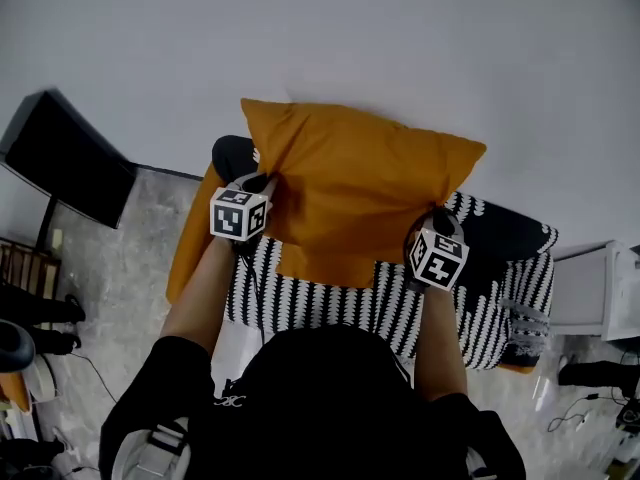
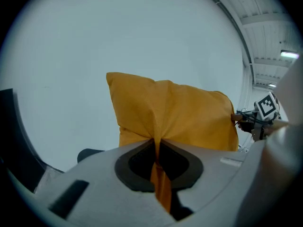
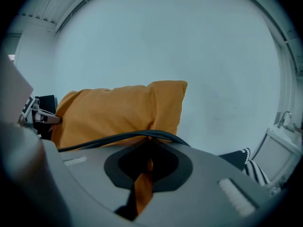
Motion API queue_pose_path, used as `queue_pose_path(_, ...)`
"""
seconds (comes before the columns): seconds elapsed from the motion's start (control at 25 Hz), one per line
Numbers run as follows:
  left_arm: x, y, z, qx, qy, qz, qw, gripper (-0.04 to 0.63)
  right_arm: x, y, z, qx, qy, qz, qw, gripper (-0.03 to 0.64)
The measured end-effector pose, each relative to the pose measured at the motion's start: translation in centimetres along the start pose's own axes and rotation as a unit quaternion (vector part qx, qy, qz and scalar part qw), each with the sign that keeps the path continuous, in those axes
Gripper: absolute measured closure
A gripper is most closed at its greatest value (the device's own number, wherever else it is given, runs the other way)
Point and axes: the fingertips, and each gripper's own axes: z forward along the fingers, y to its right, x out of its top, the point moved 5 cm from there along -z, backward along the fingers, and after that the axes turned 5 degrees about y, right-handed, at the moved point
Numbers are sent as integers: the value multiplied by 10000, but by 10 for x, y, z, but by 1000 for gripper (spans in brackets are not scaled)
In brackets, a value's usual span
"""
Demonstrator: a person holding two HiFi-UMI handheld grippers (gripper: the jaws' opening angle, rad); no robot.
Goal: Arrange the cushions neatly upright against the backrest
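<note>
An orange cushion (image 1: 355,193) hangs in the air above the sofa, held up in front of the white wall. My left gripper (image 1: 262,190) is shut on its left edge, and orange cloth is pinched between the jaws in the left gripper view (image 2: 157,141). My right gripper (image 1: 432,218) is shut on the cushion's right edge, with a fold of cloth (image 3: 144,167) caught in its jaws. A black-and-white patterned cushion (image 1: 350,303) lies on the seat below. Another orange cushion (image 1: 190,243) shows at the sofa's left.
A dark monitor (image 1: 65,158) stands at the left on the speckled floor. A white box-like unit (image 1: 590,288) sits at the right of the sofa. The sofa's dark backrest (image 1: 505,230) shows behind the right gripper. The white wall (image 1: 400,38) fills the background.
</note>
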Motion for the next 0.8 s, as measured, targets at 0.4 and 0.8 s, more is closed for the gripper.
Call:
queue_pose_path(0.4, 8, 73, -12, -852, 237, 263, 9957, 577, -8, 46, -100, -861, 260, 235, 9957, 597)
queue_pose_path(0.8, 12, 166, 2, -1979, 392, 638, 9774, 578, -28, 101, -202, -2038, 335, 495, 9772, 597)
